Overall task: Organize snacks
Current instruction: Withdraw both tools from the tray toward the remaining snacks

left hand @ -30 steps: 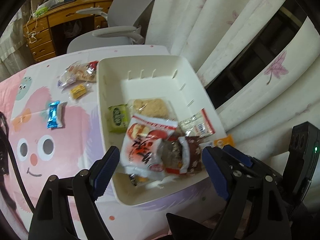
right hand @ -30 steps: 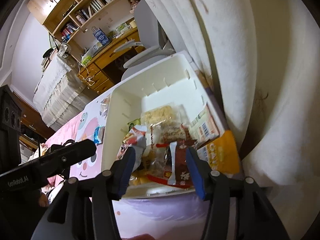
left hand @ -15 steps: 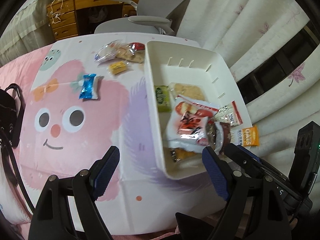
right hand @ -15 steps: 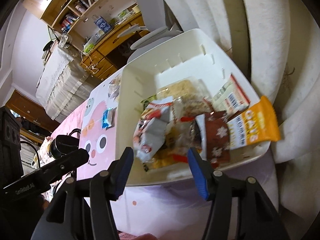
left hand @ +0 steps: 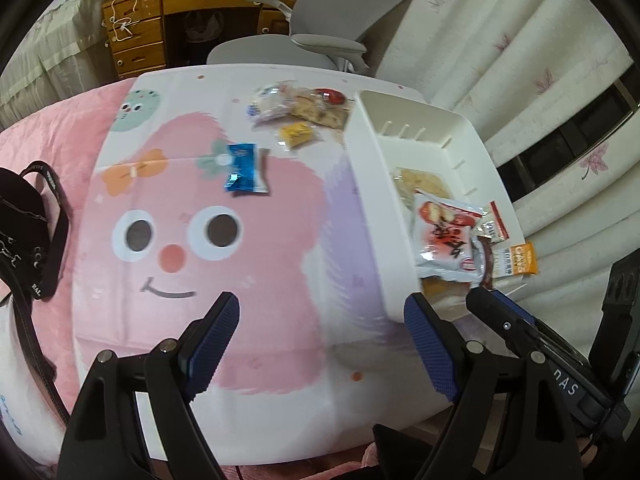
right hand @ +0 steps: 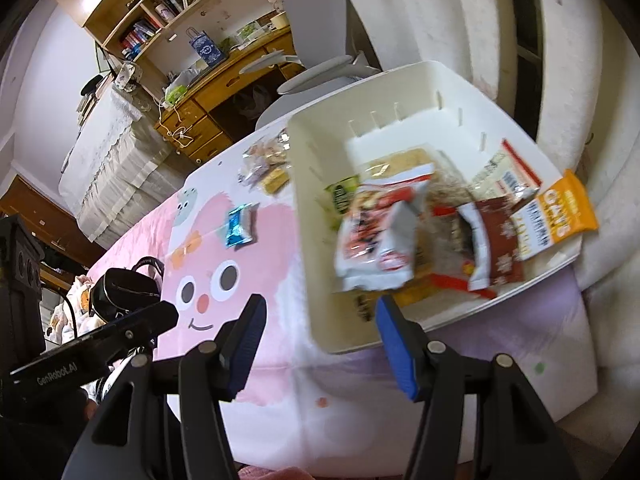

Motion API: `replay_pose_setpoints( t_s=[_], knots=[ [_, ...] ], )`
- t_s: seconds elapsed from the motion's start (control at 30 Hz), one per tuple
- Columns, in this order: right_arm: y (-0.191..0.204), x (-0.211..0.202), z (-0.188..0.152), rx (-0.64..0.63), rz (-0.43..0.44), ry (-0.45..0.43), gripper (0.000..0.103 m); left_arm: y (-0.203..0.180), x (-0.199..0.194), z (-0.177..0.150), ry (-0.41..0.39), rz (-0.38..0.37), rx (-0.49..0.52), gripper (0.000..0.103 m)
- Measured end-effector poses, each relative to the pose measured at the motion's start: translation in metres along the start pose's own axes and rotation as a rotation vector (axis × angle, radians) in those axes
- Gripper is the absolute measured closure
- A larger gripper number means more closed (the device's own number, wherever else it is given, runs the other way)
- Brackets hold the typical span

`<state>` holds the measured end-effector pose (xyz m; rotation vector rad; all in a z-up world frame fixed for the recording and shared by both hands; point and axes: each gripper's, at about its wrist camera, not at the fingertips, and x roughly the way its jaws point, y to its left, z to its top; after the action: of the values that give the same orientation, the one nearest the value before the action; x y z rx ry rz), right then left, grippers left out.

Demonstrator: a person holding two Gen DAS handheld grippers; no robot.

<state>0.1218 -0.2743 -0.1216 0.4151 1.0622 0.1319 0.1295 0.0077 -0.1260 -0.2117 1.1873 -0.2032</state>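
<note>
Over the cartoon-print tablecloth (left hand: pixel 248 280): both grippers empty.
The left gripper (left hand: pixel 320 340) stands wide open, the right gripper (right hand: pixel 318 340) half open; a blue foil snack packet (left hand: pixel 244 168) awaits collection beside the white plastic bin (left hand: pixel 368 184) holding sorted snacks.

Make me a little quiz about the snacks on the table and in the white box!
1. True or false: the blue snack packet lies inside the white box.
2. Which snack hangs over the box's far rim? A) the orange oat bar B) the yellow candy C) the blue packet
3. Fill in: the left gripper and the right gripper both hold ____.

Key
1. False: it lies on the cartoon tablecloth, left of the box.
2. A
3. Nothing: both are open and empty.
</note>
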Motion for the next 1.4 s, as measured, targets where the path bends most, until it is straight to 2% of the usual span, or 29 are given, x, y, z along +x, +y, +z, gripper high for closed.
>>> replay_pose_setpoints(
  t_s=[0.37, 0.67, 0.87, 1.2, 1.4],
  knots=[
    [0.074, 0.030, -0.039, 0.026, -0.046, 0.010, 0.046, 0.088, -0.006, 0.001, 0.057, -0.004, 0.021, 0.019],
    [0.109, 0.046, -0.060, 0.018, -0.143, 0.004, 0.046, 0.129, 0.012, 0.010, 0.128, -0.009, 0.034, 0.019],
    [0.120, 0.055, -0.063, -0.012, -0.194, 0.008, 0.046, 0.141, 0.025, 0.021, 0.161, -0.013, 0.008, 0.019],
    [0.126, 0.080, -0.044, -0.069, -0.215, -0.005, 0.045, 0.145, 0.045, 0.060, 0.193, 0.046, -0.034, 0.019],
    [0.132, 0.095, -0.017, -0.164, -0.221, -0.032, 0.035, 0.135, 0.069, 0.094, 0.237, 0.091, -0.040, 0.019]
  ],
)
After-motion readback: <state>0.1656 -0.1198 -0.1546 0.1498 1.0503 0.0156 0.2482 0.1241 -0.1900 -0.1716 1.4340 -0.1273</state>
